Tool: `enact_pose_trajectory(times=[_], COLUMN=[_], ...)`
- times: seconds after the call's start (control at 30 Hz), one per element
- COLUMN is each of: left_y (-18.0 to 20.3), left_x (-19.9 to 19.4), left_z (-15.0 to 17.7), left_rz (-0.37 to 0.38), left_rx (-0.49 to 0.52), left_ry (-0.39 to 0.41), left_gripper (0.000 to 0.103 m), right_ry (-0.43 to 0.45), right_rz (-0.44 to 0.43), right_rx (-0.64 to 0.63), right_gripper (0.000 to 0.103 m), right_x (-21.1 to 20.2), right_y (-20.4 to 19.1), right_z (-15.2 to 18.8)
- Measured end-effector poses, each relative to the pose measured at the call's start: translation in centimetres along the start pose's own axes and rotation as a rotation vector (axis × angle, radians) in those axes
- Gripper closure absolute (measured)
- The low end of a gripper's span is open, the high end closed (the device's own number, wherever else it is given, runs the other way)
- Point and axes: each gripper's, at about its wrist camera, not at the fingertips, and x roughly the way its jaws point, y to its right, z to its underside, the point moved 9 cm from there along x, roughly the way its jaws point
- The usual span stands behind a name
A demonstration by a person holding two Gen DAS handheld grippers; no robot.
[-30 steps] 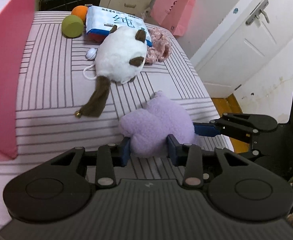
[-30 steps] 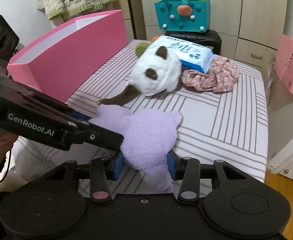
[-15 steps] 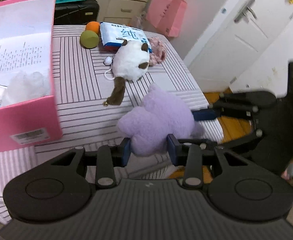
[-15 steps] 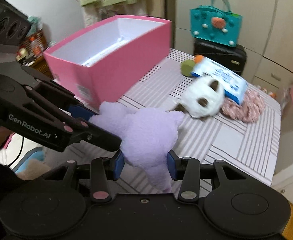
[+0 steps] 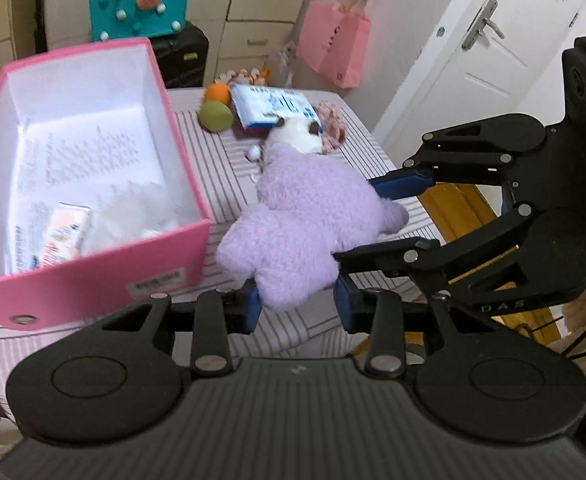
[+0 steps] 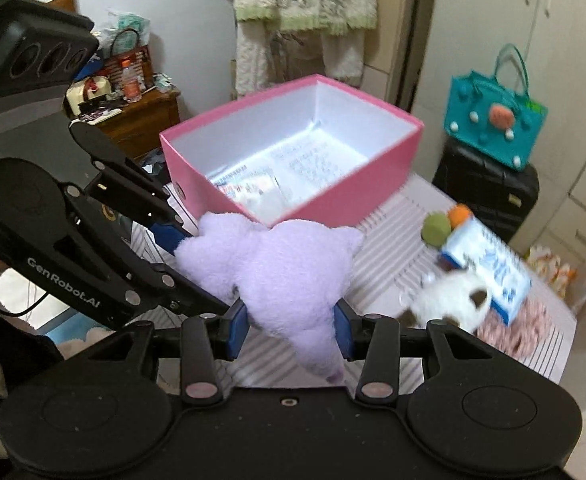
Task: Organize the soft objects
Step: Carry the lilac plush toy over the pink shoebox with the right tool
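The purple plush [image 5: 307,216] hangs in the air just beside the near corner of the pink box [image 5: 181,148], clear of the striped counter [image 5: 229,160]; both grippers have it — the left gripper [image 5: 295,306] has its jaws pinching a lower lobe, and the right gripper [image 6: 291,330] has its jaws pinching another lobe, seen from the left wrist view coming in at 3 o'clock. The plush is a shaggy, lumpy, lobed thing, pale lilac, and it sags between the two holds; it looks likely to squash readily.

The box is stiff pink card with a white lining; inside lie printed paper, a small packet and something pale and crumpled, so I judge the sorting begun but far from done. This plush is lifted but not yet in; from the left wrist view the box mouth lies at 10 o'clock.

Left on the counter, at 12 o'clock: a white plush cat [image 5: 299,136] with brown ears, a floral pink cloth [image 5: 333,130], a glossy tissue pack [image 5: 273,108], a green ball [image 5: 215,117] and an orange ball [image 5: 218,92].
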Motion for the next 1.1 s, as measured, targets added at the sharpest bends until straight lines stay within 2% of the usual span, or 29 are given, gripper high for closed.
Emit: enact_pose_trajectory(times=[0.23,0.47,0.63,0.87,1.0,1.1], left_y=[-2.1,-5.9,-9.4,-14.6,-17.3,-19.4], left_x=[-2.6,-4.2,-4.4,-3.7,-1.8,0.0], left_z=[-1.7,-4.5,-6.9,-11.0,-12.2,-12.6], left_rz=[-0.041,-0.079,-0.122,-0.178,-0.203,-0.208], left_rx=[0.014,-0.014,-0.053,-0.132,-0.170,-0.223], left_ry=[0.082,0.162,0.206,0.256,0.221,0.187], left_gripper=[0.067,0.067,0.067,0.068,0.068,0.068], right_ry=[0.059,0.122,0.152,0.133,0.103,0.065], right_rz=[0.010,0.008,-0.007,-0.020,-0.056,-0.045], right_rx=[-0.050,-0.084,-0.077,-0.030,0.037,0.049], right_gripper=[0.054,0.054,0.054,0.055,0.055,0.056], right_x=[0.0,1.7,4.2,10.0,13.3,15.9], right_y=[-0.7,-0.2,1.0,3.8,5.5,6.3], right_z=[-3.6,-7.7,-11.1,-14.6,-15.6,-15.7])
